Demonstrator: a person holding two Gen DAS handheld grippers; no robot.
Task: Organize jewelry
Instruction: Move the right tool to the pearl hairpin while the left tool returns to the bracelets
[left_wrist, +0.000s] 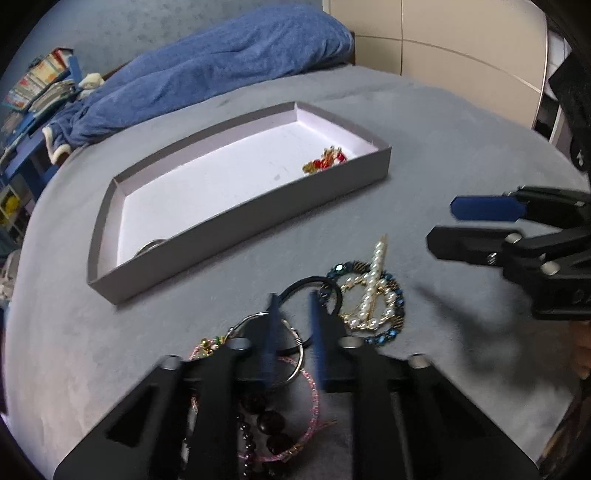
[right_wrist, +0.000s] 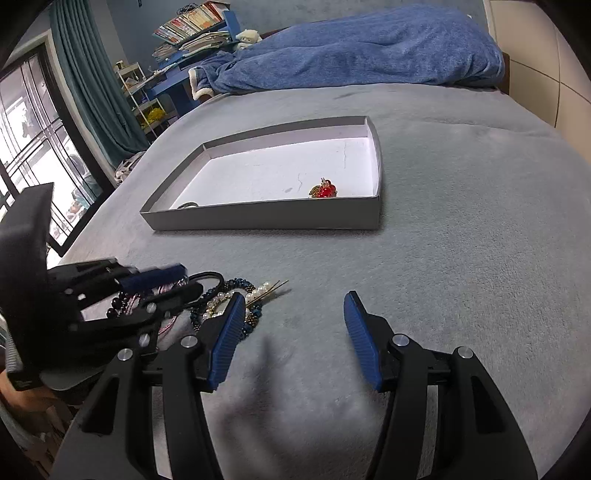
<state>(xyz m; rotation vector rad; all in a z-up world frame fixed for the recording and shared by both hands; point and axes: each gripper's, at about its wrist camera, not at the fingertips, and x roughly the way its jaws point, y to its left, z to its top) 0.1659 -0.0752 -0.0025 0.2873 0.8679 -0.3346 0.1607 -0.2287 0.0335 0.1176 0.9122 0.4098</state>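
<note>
A shallow grey box lies on the grey bed cover, holding a red and gold ornament and a metal ring at its near left corner. A jewelry pile lies in front of the box: a black hair tie, a silver hoop, a pearl hairpin on a blue beaded bracelet, dark beads and a pink bangle. My left gripper hovers just over the pile, jaws narrowly apart around the hair tie and hoop. My right gripper is open and empty, right of the pile.
A blue blanket lies bunched at the far end of the bed. A blue shelf with books and a window with a teal curtain stand to the left. A beige cabinet is at the far right.
</note>
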